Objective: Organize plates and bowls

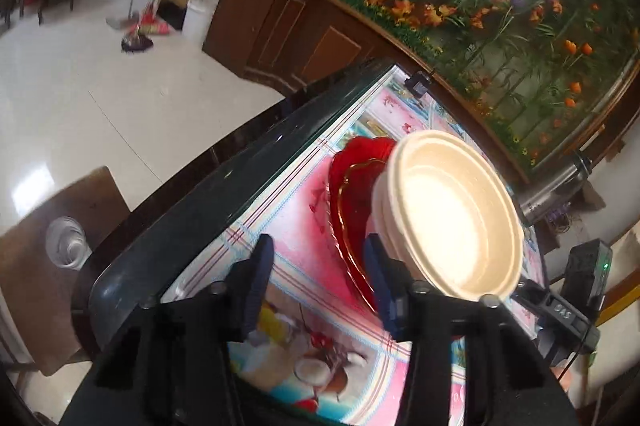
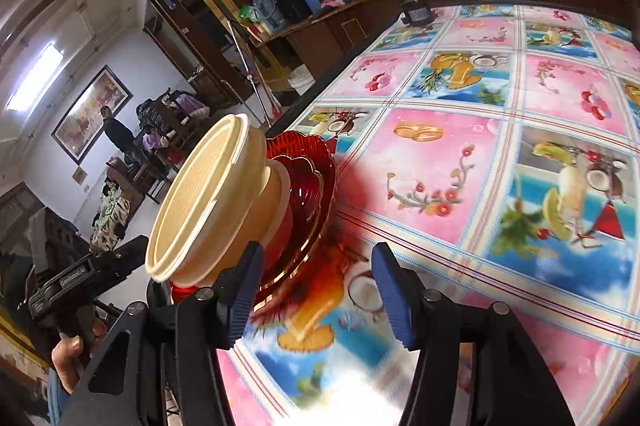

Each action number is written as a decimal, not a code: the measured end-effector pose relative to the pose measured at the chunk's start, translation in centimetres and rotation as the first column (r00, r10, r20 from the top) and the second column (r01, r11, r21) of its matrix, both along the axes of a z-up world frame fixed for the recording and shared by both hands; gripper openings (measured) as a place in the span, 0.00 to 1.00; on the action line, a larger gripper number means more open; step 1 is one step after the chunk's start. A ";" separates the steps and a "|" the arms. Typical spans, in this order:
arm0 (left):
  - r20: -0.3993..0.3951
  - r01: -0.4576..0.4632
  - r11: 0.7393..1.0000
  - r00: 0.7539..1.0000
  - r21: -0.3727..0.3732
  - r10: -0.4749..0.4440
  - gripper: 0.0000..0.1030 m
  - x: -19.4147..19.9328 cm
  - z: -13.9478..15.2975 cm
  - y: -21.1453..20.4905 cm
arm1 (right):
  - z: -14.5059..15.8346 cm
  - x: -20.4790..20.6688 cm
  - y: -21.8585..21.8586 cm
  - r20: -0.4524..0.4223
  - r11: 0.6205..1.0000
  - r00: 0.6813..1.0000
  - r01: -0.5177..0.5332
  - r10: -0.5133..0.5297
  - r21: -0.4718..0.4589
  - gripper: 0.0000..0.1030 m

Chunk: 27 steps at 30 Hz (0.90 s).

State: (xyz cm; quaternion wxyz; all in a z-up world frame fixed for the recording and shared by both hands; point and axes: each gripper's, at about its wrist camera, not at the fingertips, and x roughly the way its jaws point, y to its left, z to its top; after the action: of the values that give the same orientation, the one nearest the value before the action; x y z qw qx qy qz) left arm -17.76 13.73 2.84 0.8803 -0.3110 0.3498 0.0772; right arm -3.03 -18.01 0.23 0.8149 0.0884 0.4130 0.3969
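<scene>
Two nested cream bowls (image 1: 452,214) stand on a pair of red glass plates (image 1: 352,193) with gold rims, near the left edge of the patterned table. My left gripper (image 1: 320,286) is open, with only tablecloth in its gap. Its right finger (image 1: 380,286) sits beside the plates' rim. In the right wrist view the cream bowls (image 2: 208,197) and red plates (image 2: 308,177) lie left of centre. My right gripper (image 2: 316,298) is open. The plates' near rim reaches just inside its left finger (image 2: 240,298), and no pad presses on it.
The table's dark edge (image 1: 224,185) drops to a wooden seat holding a glass tumbler (image 1: 66,244). A small black device (image 2: 416,10) sits at the far edge. A steel flask (image 1: 556,189) stands off to the right. A hand (image 2: 68,350) holds the other gripper's handle.
</scene>
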 end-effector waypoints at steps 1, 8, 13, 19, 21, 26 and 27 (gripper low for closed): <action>-0.003 0.011 1.000 1.000 -0.013 -0.011 0.33 0.4 -0.3 0.2 | -0.2 0.3 0.3 -0.011 1.000 1.000 0.001 -0.001 -0.002 0.45; -0.011 0.040 0.999 0.999 -0.034 -0.041 0.32 2.9 -1.0 0.5 | -1.2 1.5 1.7 -0.059 1.000 0.998 -0.005 0.004 -0.011 0.31; -0.043 0.066 0.997 0.997 -0.036 -0.067 0.14 5.0 -1.7 0.5 | -1.4 1.7 2.6 -0.048 1.000 0.999 -0.005 0.003 -0.027 0.18; -0.060 0.072 0.997 0.996 0.023 -0.071 0.12 5.3 -1.2 -1.1 | -1.3 1.4 2.1 -0.049 1.000 0.999 -0.011 0.010 -0.023 0.18; -0.063 0.079 0.996 0.995 0.031 -0.076 0.12 5.4 -1.0 -1.9 | -1.1 1.3 1.5 -0.049 1.000 0.999 -0.007 0.006 -0.020 0.18; -0.065 0.118 0.991 0.991 0.058 -0.114 0.19 6.8 -0.1 -5.7 | -0.9 1.0 -1.3 -0.057 0.999 0.998 0.030 -0.032 -0.038 0.18; -0.067 0.133 0.989 0.989 0.061 -0.128 0.21 7.3 0.0 -6.8 | -0.8 1.0 -2.2 -0.058 0.998 0.997 0.042 -0.044 -0.037 0.18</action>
State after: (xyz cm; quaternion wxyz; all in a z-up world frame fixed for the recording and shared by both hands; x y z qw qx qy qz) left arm -10.46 6.98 2.85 0.8818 -0.2560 0.3941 0.0405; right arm -2.07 -20.17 -0.61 0.8122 0.0943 0.4419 0.3689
